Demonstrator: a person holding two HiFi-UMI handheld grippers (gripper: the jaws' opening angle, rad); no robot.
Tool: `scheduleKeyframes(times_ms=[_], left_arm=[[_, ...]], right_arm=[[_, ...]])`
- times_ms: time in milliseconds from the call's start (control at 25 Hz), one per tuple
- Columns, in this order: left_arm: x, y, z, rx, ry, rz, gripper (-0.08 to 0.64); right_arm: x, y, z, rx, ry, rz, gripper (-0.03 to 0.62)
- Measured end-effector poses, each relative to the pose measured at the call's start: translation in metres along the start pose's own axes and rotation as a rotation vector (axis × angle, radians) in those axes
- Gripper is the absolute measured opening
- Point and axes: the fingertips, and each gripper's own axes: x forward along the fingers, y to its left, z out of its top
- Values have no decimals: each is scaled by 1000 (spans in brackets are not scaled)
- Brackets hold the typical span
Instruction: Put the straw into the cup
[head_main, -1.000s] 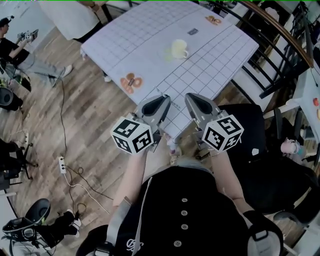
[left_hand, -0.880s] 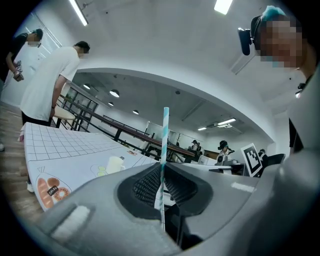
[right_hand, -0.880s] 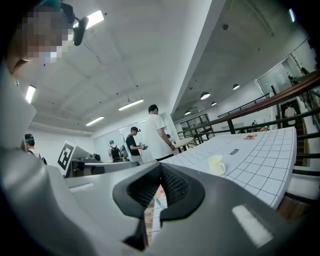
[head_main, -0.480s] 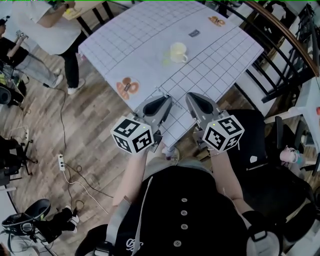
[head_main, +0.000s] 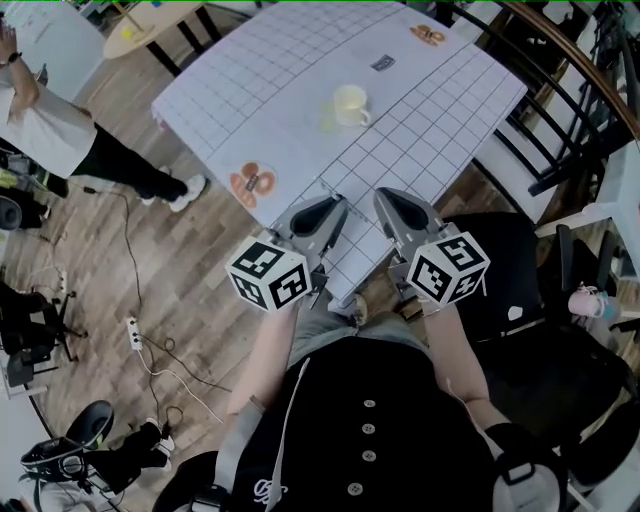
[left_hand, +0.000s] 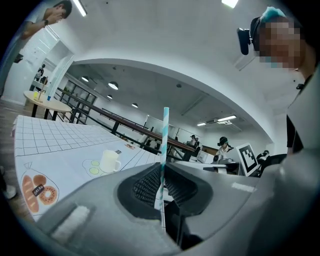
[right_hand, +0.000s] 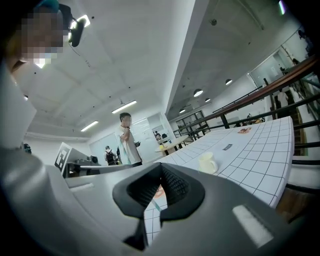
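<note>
The straw (left_hand: 165, 135), white with blue-green stripes, is pinched between the jaws of the left gripper (left_hand: 161, 172), which are closed nearly together on it. It stands upright with its long axis vertical. Its top end rises well above the jaws, and its lower part runs down between the ribbed pads. The jaws of the right gripper (right_hand: 161, 170) are closed tip to tip with nothing between them.

In the head view, the left gripper (head_main: 318, 215) and right gripper (head_main: 398, 210) sit side by side, close together. Both point forward over the near edge of the bench (head_main: 260, 90).

The cup (head_main: 350, 104), pale and open side up, stands well ahead of both grippers near the middle of the bench. Its handle is turned to the right. Only the gridded cloth lies between the cup and the jaws. In the left gripper view the cup (left_hand: 110, 161) sits left of the straw, and in the right gripper view the cup (right_hand: 207, 162) sits right of the jaws.

A printed pastry picture (head_main: 251, 184) marks the bench's left edge near the left gripper. Black chairs (head_main: 570, 130) crowd the right side of the bench, and a person (head_main: 60, 130) stands on the floor off to the left.
</note>
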Motion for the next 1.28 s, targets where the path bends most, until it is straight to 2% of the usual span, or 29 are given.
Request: scheduleKeyframes(times_ms=[240,880,1280], left_arm=[[19,14,7,11,16,-37,23],[72,99,59,35,45,-133,23],[120,145,104,75,15,-190,23]], right_arm=[[11,-15,3,6,-8,-42,0],[87,-58,30,27,-47,-177,0],[135,-86,37,31,-43,-241,0]])
